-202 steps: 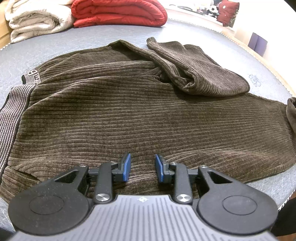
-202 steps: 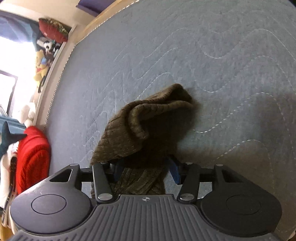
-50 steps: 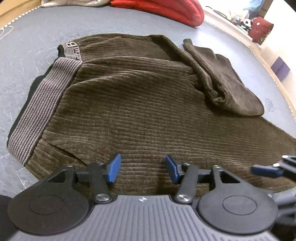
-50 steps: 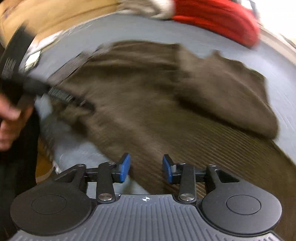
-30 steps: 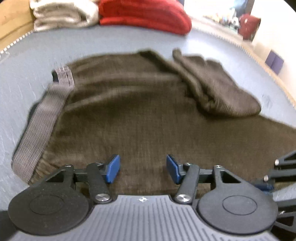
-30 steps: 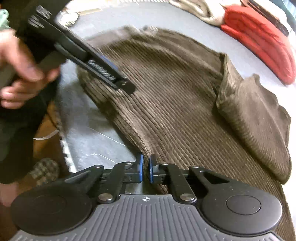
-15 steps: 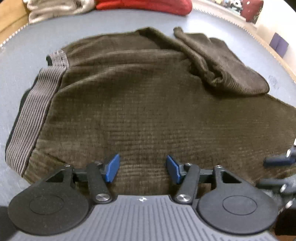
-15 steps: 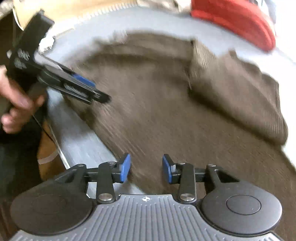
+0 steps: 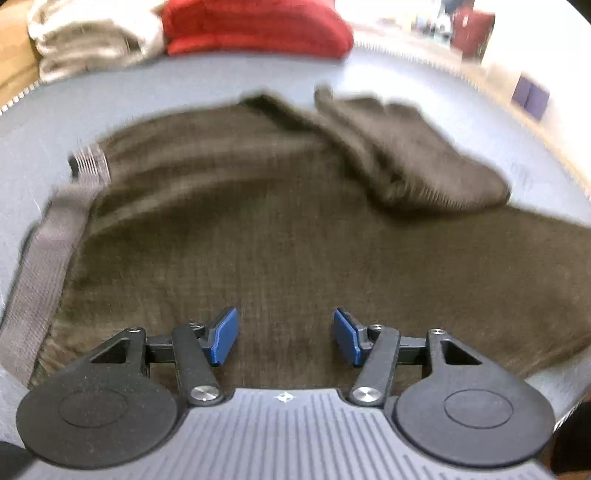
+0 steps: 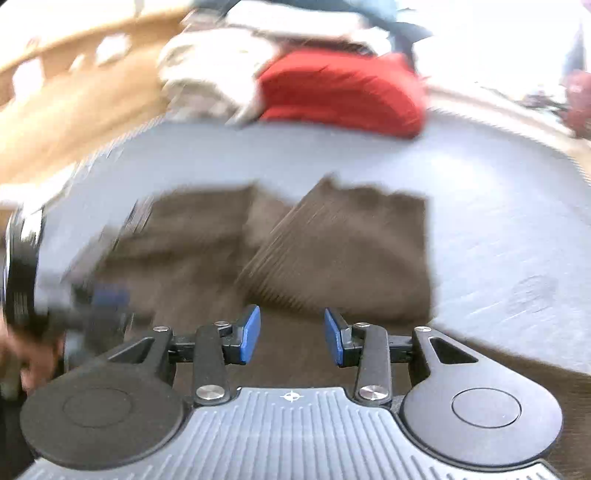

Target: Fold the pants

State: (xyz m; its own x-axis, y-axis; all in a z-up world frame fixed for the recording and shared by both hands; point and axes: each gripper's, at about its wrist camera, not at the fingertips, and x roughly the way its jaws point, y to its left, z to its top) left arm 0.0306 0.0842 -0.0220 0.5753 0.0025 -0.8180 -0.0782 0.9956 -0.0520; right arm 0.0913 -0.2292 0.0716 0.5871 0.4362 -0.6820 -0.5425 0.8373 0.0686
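Brown corduroy pants [image 9: 280, 236] lie spread on the grey mattress [image 9: 184, 81], with the grey striped waistband [image 9: 44, 266] at the left and one leg folded back [image 9: 413, 162] at the upper right. My left gripper [image 9: 284, 334] is open and empty, just above the pants' near edge. My right gripper [image 10: 291, 334] is open and empty above the pants [image 10: 184, 254], in front of the folded leg [image 10: 347, 251]. The left gripper [image 10: 107, 295] shows blurred at the left of the right wrist view. Both views are motion-blurred.
A folded red blanket [image 9: 255, 26] and a folded beige blanket [image 9: 92, 37] lie at the far end of the mattress; they also show in the right wrist view: red [image 10: 343, 92], beige [image 10: 210, 81]. A wooden bed frame [image 10: 66, 110] runs along the left.
Both grippers have pulled back and tilted up, so the blankets fill more of the view. The right gripper swung round to face the folded leg. Both stay open.
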